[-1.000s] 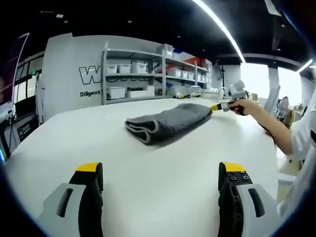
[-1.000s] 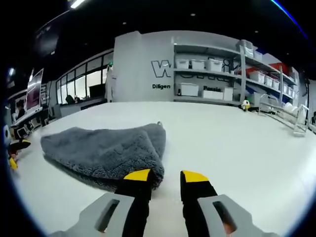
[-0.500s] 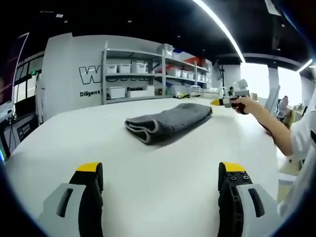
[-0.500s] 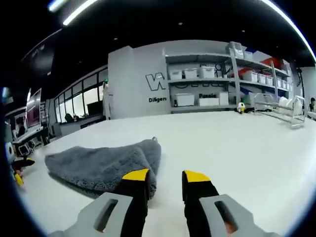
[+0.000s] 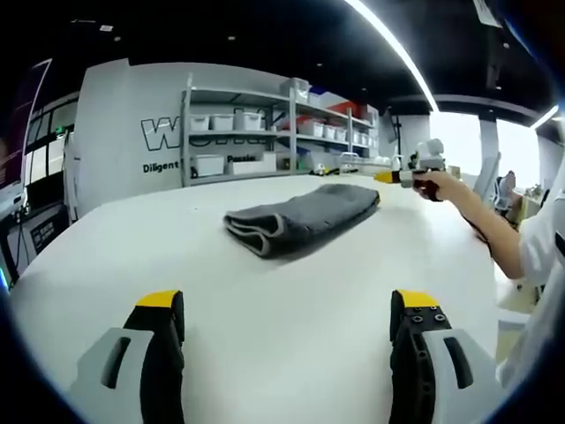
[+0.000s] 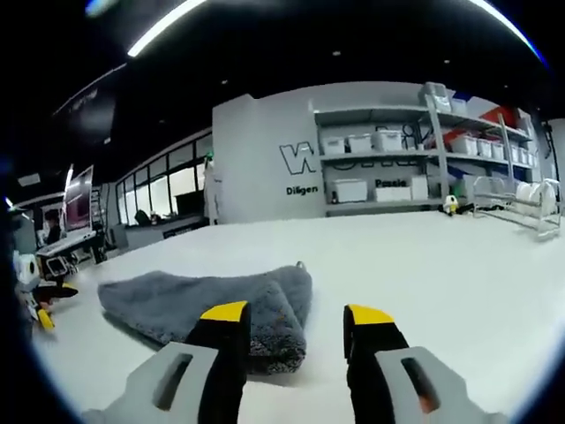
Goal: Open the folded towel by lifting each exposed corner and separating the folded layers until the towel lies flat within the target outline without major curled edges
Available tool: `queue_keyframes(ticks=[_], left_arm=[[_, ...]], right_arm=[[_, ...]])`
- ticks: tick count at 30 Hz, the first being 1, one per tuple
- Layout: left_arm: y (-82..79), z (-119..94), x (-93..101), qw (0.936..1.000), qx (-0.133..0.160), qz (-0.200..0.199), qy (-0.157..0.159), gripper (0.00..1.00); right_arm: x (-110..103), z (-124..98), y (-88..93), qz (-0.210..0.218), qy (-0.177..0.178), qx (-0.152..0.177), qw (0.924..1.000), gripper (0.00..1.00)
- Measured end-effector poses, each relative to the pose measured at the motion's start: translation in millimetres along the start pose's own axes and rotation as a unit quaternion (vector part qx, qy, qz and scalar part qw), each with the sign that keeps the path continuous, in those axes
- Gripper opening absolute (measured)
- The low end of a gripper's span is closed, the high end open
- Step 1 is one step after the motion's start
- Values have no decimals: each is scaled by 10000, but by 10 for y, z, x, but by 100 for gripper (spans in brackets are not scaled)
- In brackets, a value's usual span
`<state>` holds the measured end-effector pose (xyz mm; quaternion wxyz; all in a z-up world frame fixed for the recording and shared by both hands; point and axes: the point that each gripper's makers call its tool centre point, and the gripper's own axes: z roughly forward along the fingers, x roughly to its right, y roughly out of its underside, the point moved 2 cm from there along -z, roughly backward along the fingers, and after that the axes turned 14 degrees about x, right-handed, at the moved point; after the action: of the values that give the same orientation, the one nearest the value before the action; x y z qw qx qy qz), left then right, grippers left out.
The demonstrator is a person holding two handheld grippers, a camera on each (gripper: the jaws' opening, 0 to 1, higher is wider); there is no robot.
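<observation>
A grey folded towel [image 5: 300, 216] lies on the white table [image 5: 265, 336], its folded layers facing my left gripper [image 5: 289, 309]. That gripper stands wide open near the table's front, well short of the towel. My right gripper [image 5: 408, 177], held by a hand [image 5: 441, 187], hovers just past the towel's far right end. In the right gripper view the towel [image 6: 203, 300] lies close ahead and to the left. My right gripper [image 6: 297, 316] is open with nothing between its jaws. Its left jaw overlaps the towel's near corner in this view. My left gripper [image 6: 40, 305] shows small at the far left.
Shelving with white bins [image 5: 229, 141] stands against a lettered wall [image 6: 265, 177] beyond the table's far edge. A person's white sleeve [image 5: 543, 247] reaches in from the right. A wire rack [image 6: 540, 208] sits at the far right.
My right gripper has lifted off the table beside the towel's end and its jaws have spread wider. The left gripper and the towel have not moved.
</observation>
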<state>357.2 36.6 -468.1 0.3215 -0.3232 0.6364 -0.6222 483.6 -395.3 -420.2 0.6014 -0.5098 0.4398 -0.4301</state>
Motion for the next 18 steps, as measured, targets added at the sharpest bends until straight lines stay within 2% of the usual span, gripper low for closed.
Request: queue_keyframes(ticks=[5,18], left_arm=[[0,-1,0,10000,0,2,-3,96],[-4,-11,7,10000,-4,11,2,96]], right_arm=[[-44,34,18,-201,-98,-96,9997,60],[-212,55,-7,-300,-407,-51,9987,77]])
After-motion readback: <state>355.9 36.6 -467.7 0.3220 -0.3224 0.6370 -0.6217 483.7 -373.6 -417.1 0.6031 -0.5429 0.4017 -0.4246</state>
